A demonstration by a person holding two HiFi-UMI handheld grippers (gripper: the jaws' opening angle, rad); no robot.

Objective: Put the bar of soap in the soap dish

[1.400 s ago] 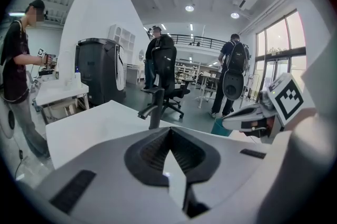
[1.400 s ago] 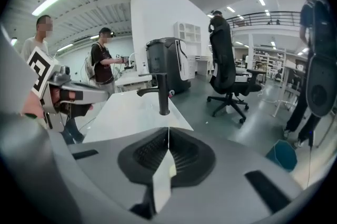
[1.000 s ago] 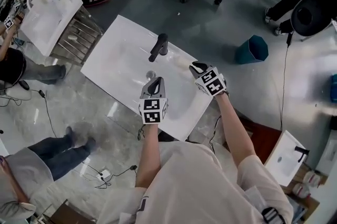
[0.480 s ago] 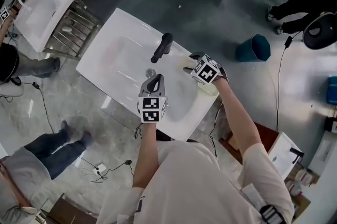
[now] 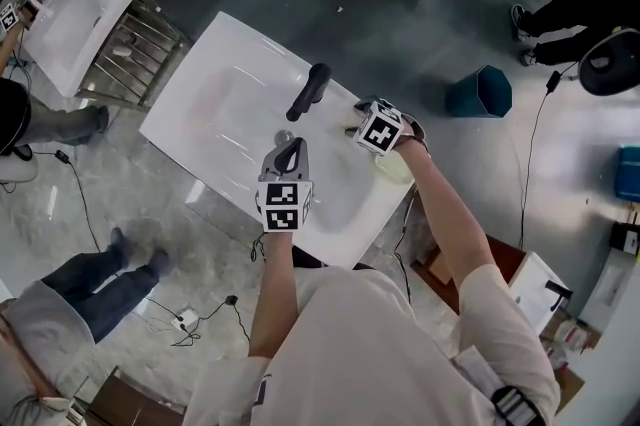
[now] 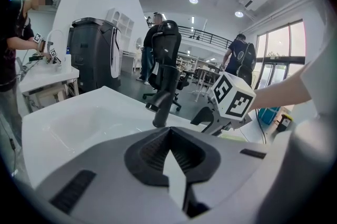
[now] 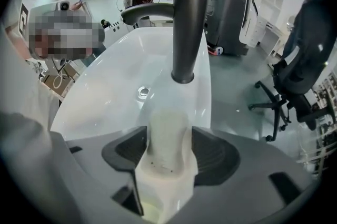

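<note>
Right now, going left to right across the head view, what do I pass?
Spare white basin → black faucet → right hand-held gripper, its jaws opening with the soap bar between them → teal bin.

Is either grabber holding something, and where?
Nothing is held. The bar of soap lies between the right gripper's jaws, but they are opening and stand clear of its sides. The left gripper is shut on nothing.
</note>
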